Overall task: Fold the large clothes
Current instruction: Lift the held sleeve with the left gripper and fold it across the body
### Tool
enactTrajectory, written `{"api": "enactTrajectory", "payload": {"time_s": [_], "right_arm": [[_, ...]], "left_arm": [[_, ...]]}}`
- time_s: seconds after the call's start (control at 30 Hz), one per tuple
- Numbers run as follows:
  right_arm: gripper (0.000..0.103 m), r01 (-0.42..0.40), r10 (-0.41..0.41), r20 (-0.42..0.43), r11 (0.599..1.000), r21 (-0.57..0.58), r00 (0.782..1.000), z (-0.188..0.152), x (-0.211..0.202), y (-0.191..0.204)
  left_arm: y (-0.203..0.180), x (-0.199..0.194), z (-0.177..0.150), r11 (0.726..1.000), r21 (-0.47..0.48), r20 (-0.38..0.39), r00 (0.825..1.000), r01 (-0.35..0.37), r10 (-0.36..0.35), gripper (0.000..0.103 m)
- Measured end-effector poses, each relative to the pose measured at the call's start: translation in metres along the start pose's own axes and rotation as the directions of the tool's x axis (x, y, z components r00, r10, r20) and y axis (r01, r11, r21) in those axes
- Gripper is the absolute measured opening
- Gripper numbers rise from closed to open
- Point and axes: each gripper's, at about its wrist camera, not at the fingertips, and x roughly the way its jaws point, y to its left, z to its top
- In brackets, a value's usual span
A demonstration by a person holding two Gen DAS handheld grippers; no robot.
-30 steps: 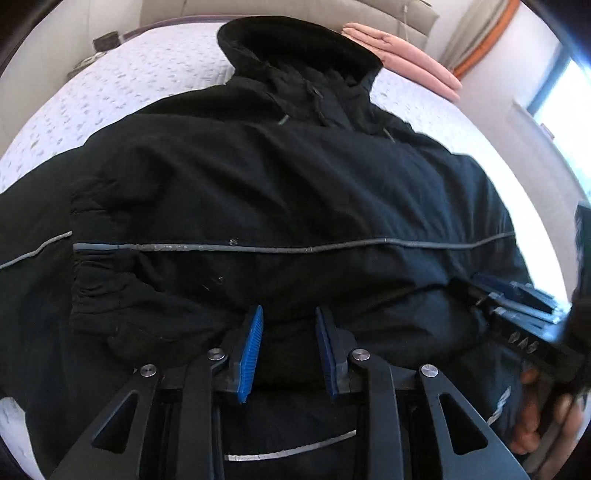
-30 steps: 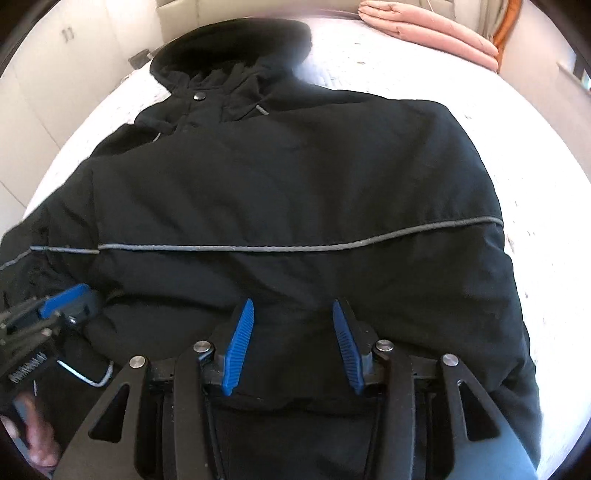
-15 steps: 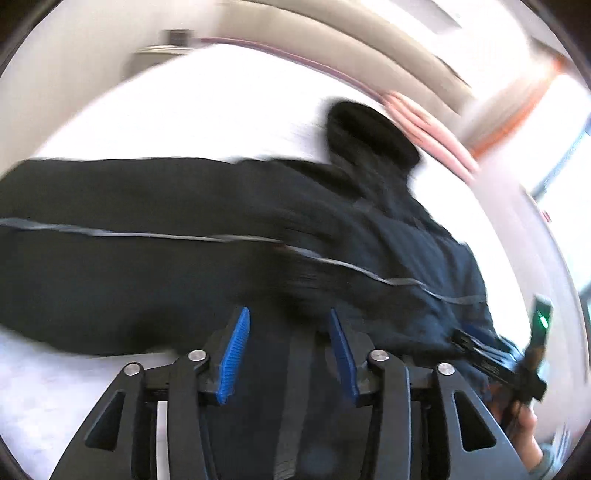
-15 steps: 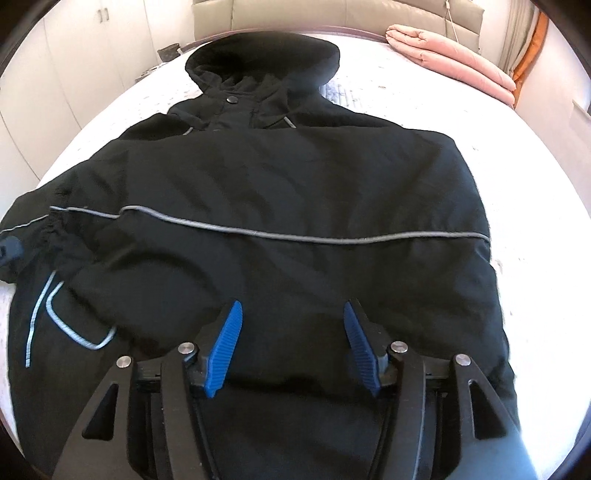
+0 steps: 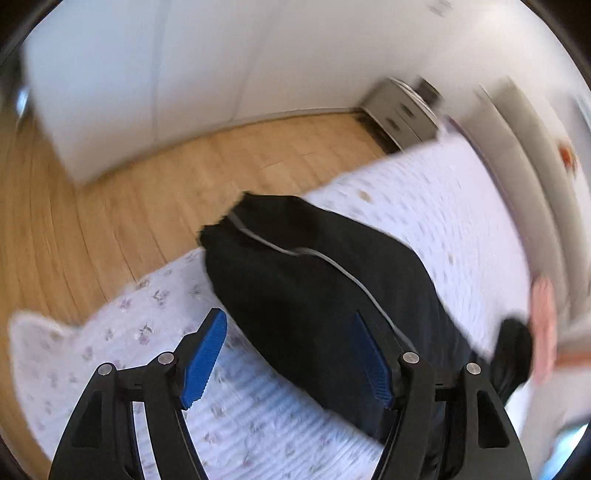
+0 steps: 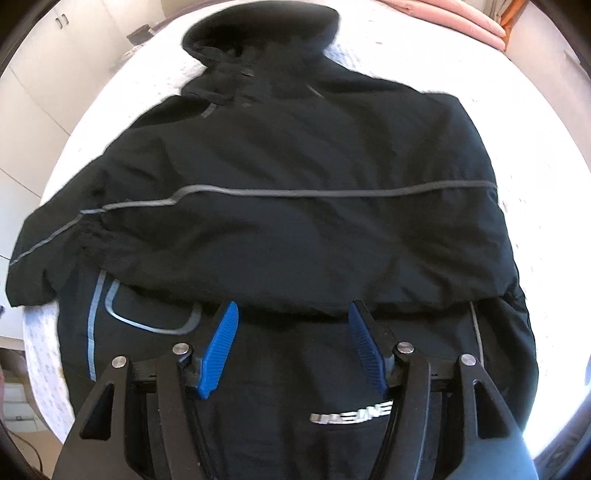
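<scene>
A large black hooded jacket (image 6: 295,155) with a grey reflective stripe lies flat on the bed, hood at the far end. My right gripper (image 6: 291,321) is open and empty, above the jacket's lower hem near a white logo. My left gripper (image 5: 288,332) is open and empty, held above the jacket's left sleeve (image 5: 314,280), which stretches toward the bed's edge. The left wrist view is blurred by motion.
The bed (image 5: 110,350) has a white flowered cover. Wooden floor (image 5: 110,199) and white wardrobe doors (image 5: 166,66) lie beyond the bed's left edge, with a grey nightstand (image 5: 399,110) by the wall. Folded pink bedding (image 6: 476,22) lies at the far right.
My left gripper has swung left from the jacket's body to over the left sleeve and opened wider. My right gripper has opened wider and drawn back toward the hem.
</scene>
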Motion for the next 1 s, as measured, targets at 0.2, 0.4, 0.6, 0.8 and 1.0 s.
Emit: {"api": "enactTrajectory", "payload": {"time_s": [0.2,0.4,0.6,0.8,1.0], "right_arm": [[0.065,0.004,-0.005,-0.022,0.999,-0.049,1.0,0.011,0.0,0.035],[0.065,0.005,-0.008,-0.045,0.997,-0.08,0.999,0.007,-0.001,0.054],[0.065,-0.003,-0.002,-0.076,0.998,-0.07,0.997,-0.004,0.004,0.053],[0.065,-0.035,0.032,-0.091,0.999,-0.034,0.995,-0.007,0.006,0.036],[0.065,-0.076,0.074,-0.097,0.997,-0.017,0.993,-0.003,-0.002,0.013]], "left_arm": [[0.032,0.048,0.005,0.988,-0.143,-0.065,0.996,0.051,-0.061,0.071],[0.027,0.07,0.01,0.987,-0.129,-0.072,0.992,0.091,-0.101,0.029],[0.004,0.051,0.014,0.997,0.006,-0.025,0.997,0.07,-0.07,0.016],[-0.049,-0.014,-0.003,0.989,0.139,0.085,0.995,0.047,-0.059,0.016],[-0.144,-0.079,-0.048,0.934,0.345,0.161,0.974,0.095,-0.159,0.016]]}}
